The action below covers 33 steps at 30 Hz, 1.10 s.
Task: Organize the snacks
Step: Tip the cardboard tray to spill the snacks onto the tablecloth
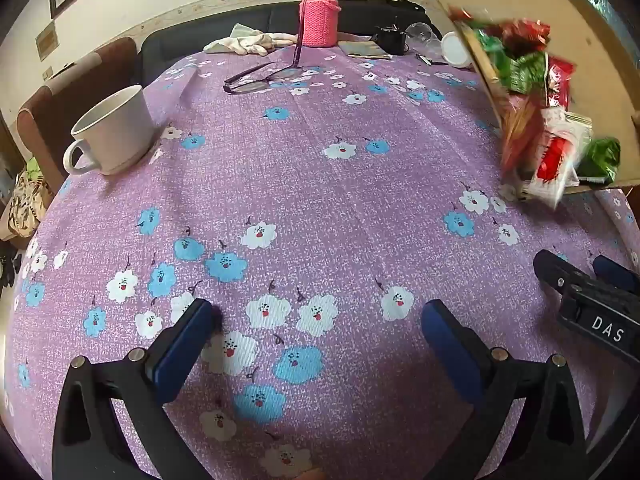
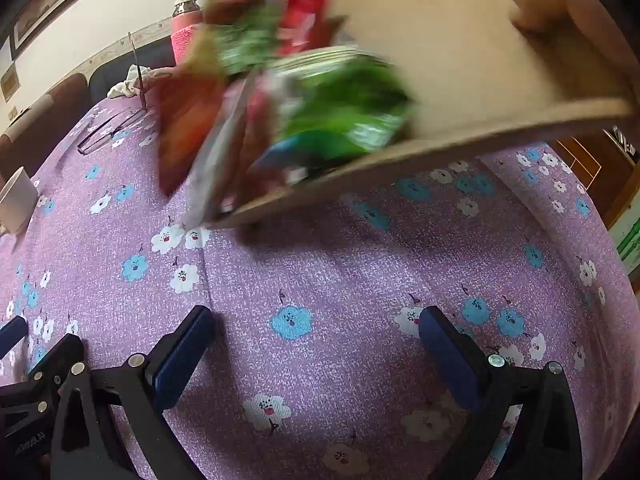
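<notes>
purple flowered cloth (image 1: 320,184) covers the table. both tongs hover low over it, spread wide and holding nothing: left gripper (image 1: 318,320), right gripper (image 2: 316,326). a tilted cardboard box (image 1: 592,60) hangs above the table's far right, red and green snacks (image 1: 528,92) spilling from its low edge, blurred. a white mug (image 1: 116,132) sits far left, glasses (image 1: 260,78) and a pink flask (image 1: 318,16) at the back.

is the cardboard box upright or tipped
Tipped: the brown cardboard box slants steeply above the purple tablecloth, and red and green snack packets slide out.
</notes>
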Tool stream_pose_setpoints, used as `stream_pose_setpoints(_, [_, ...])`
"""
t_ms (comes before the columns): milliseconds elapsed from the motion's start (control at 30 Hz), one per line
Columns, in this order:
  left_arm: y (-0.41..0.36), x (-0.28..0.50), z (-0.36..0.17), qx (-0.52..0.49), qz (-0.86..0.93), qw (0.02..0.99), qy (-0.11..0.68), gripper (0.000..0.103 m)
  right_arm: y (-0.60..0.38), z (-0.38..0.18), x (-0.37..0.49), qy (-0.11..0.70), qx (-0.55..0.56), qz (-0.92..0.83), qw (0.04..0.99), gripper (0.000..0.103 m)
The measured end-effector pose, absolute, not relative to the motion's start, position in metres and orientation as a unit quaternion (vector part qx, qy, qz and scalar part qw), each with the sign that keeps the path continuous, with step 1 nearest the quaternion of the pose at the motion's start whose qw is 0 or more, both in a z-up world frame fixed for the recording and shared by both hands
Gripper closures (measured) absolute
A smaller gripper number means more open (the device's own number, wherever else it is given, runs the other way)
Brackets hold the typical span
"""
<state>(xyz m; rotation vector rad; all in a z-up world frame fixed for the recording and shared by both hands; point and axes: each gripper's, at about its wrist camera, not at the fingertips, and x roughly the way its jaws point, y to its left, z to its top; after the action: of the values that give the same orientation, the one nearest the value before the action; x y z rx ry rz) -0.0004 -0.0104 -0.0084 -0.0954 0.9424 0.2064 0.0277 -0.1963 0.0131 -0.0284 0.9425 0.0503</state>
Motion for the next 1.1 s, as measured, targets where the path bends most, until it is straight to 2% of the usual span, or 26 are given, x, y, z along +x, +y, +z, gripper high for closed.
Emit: stream_pose_setpoints(1100, [-0.0101, 0.0001, -0.0085, -0.045, 0.099, 0.885, 0.453, 0.000, -0.1985, 0.0130, 0.0303, 0.455, -0.014, 0.023, 0.890, 0.001])
